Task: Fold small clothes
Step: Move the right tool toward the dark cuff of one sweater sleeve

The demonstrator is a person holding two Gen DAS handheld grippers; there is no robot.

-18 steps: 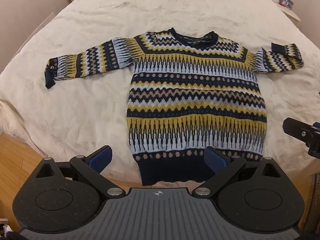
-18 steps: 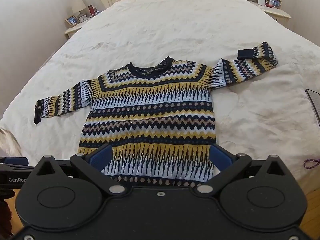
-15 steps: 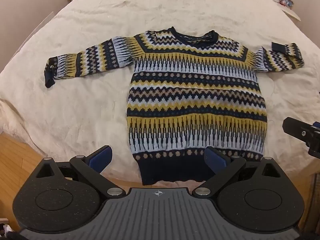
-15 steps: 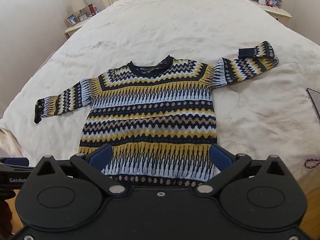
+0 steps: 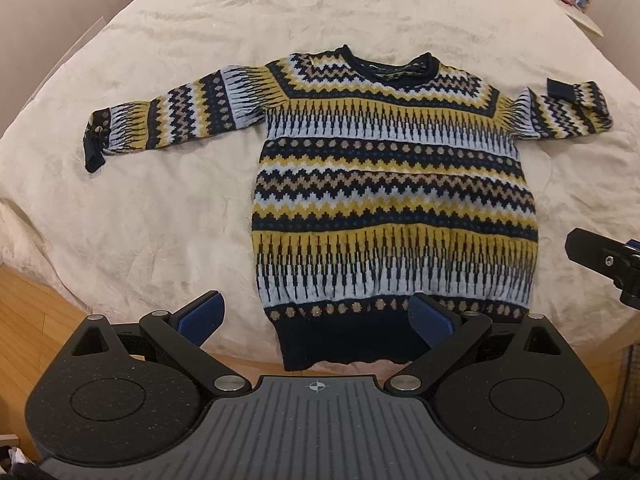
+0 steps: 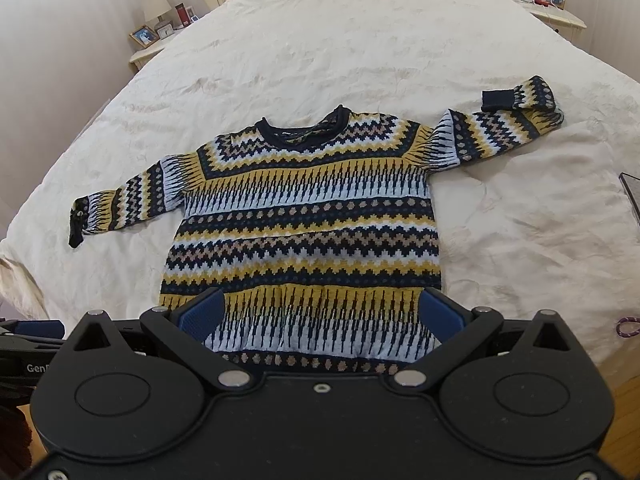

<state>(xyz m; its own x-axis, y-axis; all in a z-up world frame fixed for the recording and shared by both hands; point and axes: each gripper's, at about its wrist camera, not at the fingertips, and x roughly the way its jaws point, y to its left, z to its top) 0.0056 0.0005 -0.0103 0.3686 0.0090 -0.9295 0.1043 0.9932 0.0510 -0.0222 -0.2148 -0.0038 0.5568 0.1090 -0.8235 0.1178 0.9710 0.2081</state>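
And here we are: a small knitted sweater in navy, mustard and pale-blue zigzag bands (image 5: 394,200) lies flat, front up, on the cream bedspread (image 5: 168,208), filling the centre of the left wrist view. Its navy hem sits at the lower middle, right by the bed's near edge, and the neckline points to the top of the frame. One sleeve stretches out toward the left of the frame; the other, at the upper right, has its navy cuff folded back over itself.

The left tongs (image 5: 316,314) hang wide apart above the hem, blue pads (image 5: 200,314) clear of the knit, nothing between them. In the right wrist view the right tongs (image 6: 320,312) are spread just as wide over the sweater's lower body, gripping nothing. A wooden floor (image 5: 28,320) shows at the lower left, and a nightstand with picture frames and a lamp (image 6: 156,36) stands at the upper left.
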